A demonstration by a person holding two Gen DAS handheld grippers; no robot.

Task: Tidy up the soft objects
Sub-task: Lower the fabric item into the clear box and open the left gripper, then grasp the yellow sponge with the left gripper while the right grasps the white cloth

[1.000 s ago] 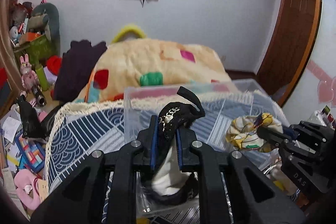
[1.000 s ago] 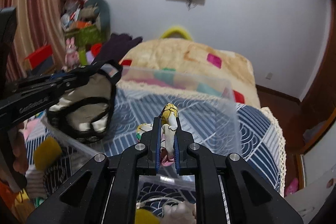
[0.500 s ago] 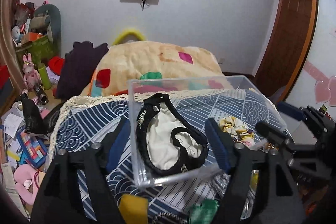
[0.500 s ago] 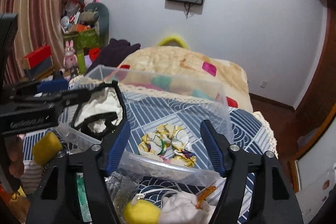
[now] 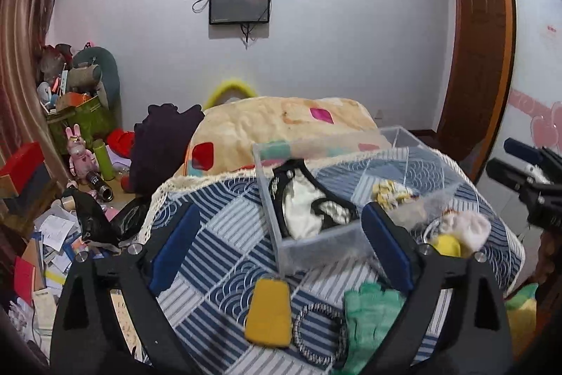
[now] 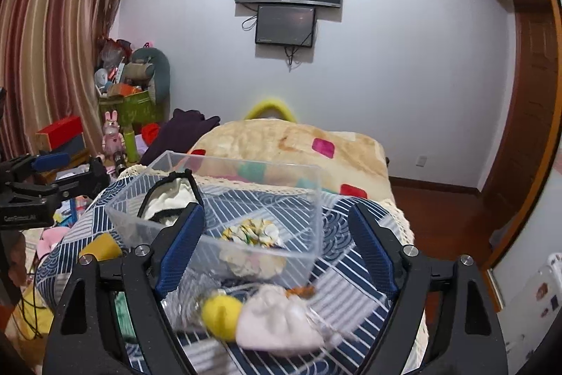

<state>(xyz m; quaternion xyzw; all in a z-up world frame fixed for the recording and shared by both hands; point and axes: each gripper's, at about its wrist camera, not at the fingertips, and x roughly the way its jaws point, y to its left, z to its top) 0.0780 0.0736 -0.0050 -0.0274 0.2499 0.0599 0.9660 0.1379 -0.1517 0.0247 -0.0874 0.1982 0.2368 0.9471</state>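
Observation:
A clear plastic box (image 5: 318,246) (image 6: 224,173) stands on the blue patterned bedspread. In it lie a black-and-white cloth item (image 5: 305,204) (image 6: 168,199) and a yellow floral scrunchie (image 5: 391,194) (image 6: 251,232). My left gripper (image 5: 281,246) is open and empty, drawn back before the box. My right gripper (image 6: 275,250) is open and empty, behind the box's near wall. In front of the box lie a yellow pad (image 5: 268,313), a patterned ring (image 5: 316,334), a green glove (image 5: 372,311), a yellow ball (image 6: 221,317) and a white pouch (image 6: 277,322).
A beige blanket (image 5: 281,125) with coloured patches covers the bed's far end. A dark garment (image 5: 158,146) hangs at its left. The floor at left is cluttered with papers, toys and boxes (image 5: 52,227). A wooden door (image 6: 527,115) is at right.
Both grippers opened and let go of their items, which now lie in the box. Both grippers have drawn back and risen, so the loose items before the box show.

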